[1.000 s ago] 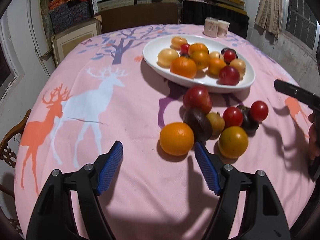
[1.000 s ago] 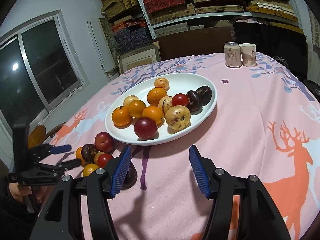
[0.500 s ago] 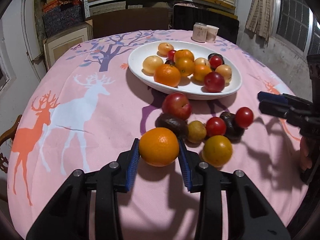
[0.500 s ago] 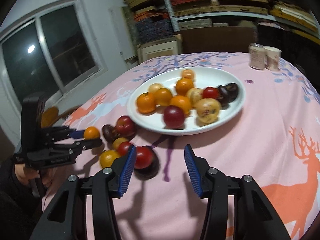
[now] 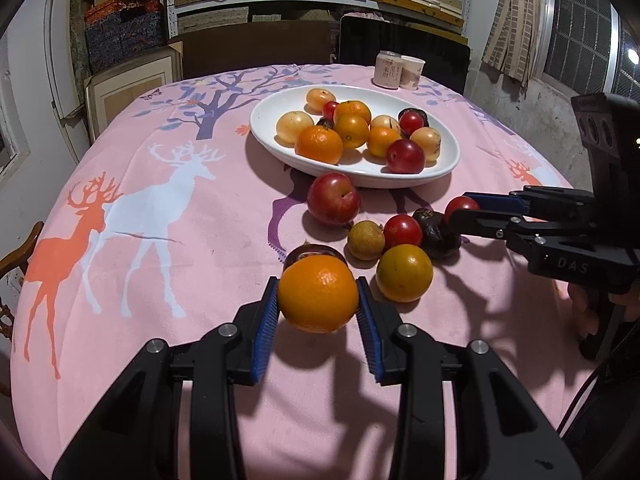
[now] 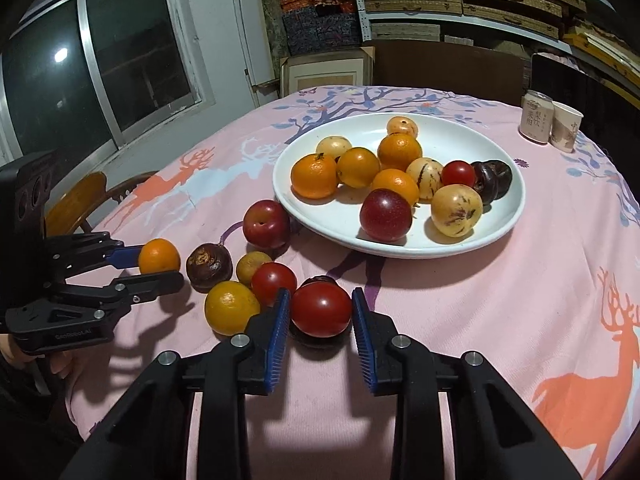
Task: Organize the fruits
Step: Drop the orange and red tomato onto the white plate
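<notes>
My left gripper (image 5: 318,306) is shut on an orange (image 5: 318,294), held just above the pink deer tablecloth; in the right wrist view that gripper (image 6: 160,266) grips the orange (image 6: 158,255) at the left. My right gripper (image 6: 321,312) has a red tomato (image 6: 321,309) between its blue pads, which touch both its sides while the jaws are closing. From the left wrist view, the right gripper (image 5: 460,206) pinches the tomato (image 5: 461,202). Several loose fruits lie between them, among them a red plum (image 5: 333,199) and a yellow-orange citrus (image 5: 404,273). The white plate (image 5: 450,166) holds several fruits.
A drink can (image 5: 387,70) and a paper cup (image 5: 412,73) stand at the table's far edge. A wooden chair (image 6: 76,208) sits by the left edge under a window. Shelves of boxes line the back wall. A hand (image 5: 588,312) holds the right gripper's handle.
The left gripper closed on the orange and raised it a little off the cloth. The right gripper swung left to the loose fruits and narrowed around the red tomato.
</notes>
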`<state>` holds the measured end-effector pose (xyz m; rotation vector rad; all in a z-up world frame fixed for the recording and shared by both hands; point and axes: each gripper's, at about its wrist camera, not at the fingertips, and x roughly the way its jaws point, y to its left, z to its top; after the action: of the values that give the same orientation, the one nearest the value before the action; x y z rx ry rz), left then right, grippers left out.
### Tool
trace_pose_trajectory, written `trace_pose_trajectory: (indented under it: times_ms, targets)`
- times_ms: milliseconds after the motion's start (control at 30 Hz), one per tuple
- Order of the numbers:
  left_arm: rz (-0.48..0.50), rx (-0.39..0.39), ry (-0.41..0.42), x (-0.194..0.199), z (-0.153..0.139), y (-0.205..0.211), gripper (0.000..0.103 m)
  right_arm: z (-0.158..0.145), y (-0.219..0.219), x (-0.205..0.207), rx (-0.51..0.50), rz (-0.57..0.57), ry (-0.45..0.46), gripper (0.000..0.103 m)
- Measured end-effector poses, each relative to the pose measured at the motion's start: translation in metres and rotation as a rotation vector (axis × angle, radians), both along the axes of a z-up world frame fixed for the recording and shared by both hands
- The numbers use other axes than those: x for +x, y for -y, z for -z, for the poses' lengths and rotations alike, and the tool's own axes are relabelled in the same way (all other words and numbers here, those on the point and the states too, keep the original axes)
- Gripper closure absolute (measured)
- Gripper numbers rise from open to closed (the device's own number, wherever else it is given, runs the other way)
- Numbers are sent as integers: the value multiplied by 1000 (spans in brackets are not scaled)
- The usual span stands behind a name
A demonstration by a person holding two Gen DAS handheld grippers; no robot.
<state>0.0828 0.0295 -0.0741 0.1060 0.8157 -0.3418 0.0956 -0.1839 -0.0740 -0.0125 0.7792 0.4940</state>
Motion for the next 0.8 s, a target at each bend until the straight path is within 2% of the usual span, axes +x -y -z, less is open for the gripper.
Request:
trace_pose_trajectory:
  times_ms: [233,433,633,800]
  targets:
    - [31,-6,45,-10,-24,7,66,-11,24,-6,70,42,15,72]
    - [61,5,71,-3,-38,24,66,-32,47,-3,113,91,67,72]
    - [49,-49,48,44,-51,33,66,-57,61,23,105,168,133,72]
    - [24,-5,62,93,-51,55,66,-65,60,62,75,205,170,72]
